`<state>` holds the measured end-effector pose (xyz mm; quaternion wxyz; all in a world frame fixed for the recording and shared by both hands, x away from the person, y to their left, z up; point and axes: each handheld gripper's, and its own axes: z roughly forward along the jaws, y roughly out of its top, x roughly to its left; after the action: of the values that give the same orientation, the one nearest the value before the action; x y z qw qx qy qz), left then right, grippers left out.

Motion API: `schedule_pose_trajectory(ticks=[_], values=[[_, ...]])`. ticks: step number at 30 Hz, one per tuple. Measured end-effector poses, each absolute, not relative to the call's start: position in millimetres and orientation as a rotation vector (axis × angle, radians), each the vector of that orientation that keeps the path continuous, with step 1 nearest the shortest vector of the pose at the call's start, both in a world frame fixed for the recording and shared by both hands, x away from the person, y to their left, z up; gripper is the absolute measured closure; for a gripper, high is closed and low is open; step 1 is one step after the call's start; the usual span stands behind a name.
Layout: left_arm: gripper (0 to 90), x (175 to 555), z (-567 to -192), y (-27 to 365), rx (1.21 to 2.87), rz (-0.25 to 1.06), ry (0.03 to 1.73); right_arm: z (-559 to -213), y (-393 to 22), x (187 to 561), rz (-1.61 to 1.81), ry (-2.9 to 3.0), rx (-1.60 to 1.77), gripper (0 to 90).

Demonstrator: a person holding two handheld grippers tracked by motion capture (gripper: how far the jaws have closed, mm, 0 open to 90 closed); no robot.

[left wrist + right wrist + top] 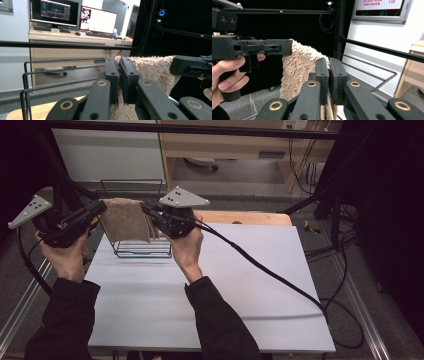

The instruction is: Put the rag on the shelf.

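- Dim room all round: black frame bars, a wooden desk [75, 37] with lit monitors [75, 15] at the back, cables [270, 270] trailing over the floor on the right.
- White table [225, 290] in front, mostly bare, with a wooden strip along the far edge.
- Black wire rack [142, 247] at the table's far left corner; cannot tell whether anything sits inside.
- Tan fluffy towel [125, 220] stretched in the air between both tools, hanging in front of the rack's upper part.
- Left gripper [100, 209] clamped tight on the towel's left top corner.
- Right gripper [146, 209] pinched on the towel's right top corner, cloth squeezed between the pads.
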<state>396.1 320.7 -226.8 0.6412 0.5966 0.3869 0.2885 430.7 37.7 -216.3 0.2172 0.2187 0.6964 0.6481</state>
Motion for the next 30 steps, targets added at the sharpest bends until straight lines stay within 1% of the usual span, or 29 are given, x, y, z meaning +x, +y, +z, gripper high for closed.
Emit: schedule_pose_trajectory(ticks=[30], values=[[84.7,425.7,-189.1,331.7,1.300,0.711,0.887,-176.1,56.2,461.3,1.814,1.874,0.588,86.4]])
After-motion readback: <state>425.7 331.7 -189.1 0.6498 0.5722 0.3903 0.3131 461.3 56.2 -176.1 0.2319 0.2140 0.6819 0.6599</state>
